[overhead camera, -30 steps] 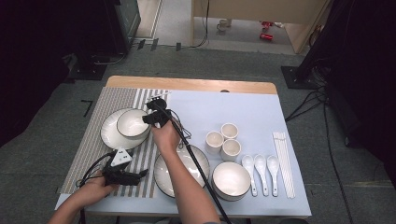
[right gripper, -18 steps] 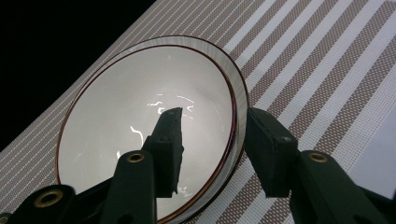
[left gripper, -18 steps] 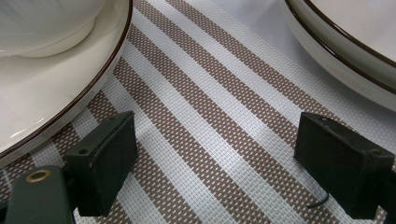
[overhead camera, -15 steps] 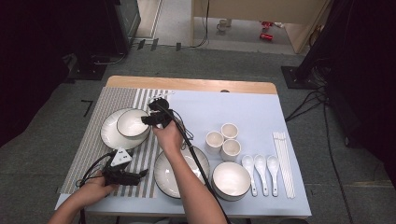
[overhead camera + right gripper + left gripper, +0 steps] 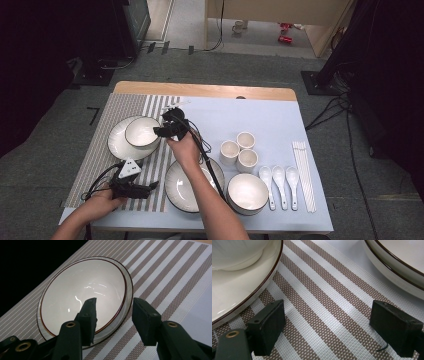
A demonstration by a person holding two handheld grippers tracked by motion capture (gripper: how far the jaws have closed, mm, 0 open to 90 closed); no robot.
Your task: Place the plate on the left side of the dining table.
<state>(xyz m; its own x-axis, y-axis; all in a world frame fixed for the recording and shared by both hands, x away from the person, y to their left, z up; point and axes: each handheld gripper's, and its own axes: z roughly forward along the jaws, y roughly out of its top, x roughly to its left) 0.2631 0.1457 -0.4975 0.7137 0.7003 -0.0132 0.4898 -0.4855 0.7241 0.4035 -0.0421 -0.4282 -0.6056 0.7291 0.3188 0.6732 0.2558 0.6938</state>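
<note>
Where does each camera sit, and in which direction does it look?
High view: above the person's side, facing forward and down on the table; both forearms, left gripper, right gripper.
Left gripper view: on that gripper, facing the striped placemat; its open jaws.
Right gripper view: facing the bowl; its jaws astride the rim.
Shared: bowl, placemat.

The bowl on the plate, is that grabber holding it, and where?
No. The right gripper has just been opening; its jaws straddle the bowl's rim without pressing it. The left gripper is open over the striped mat.
</note>
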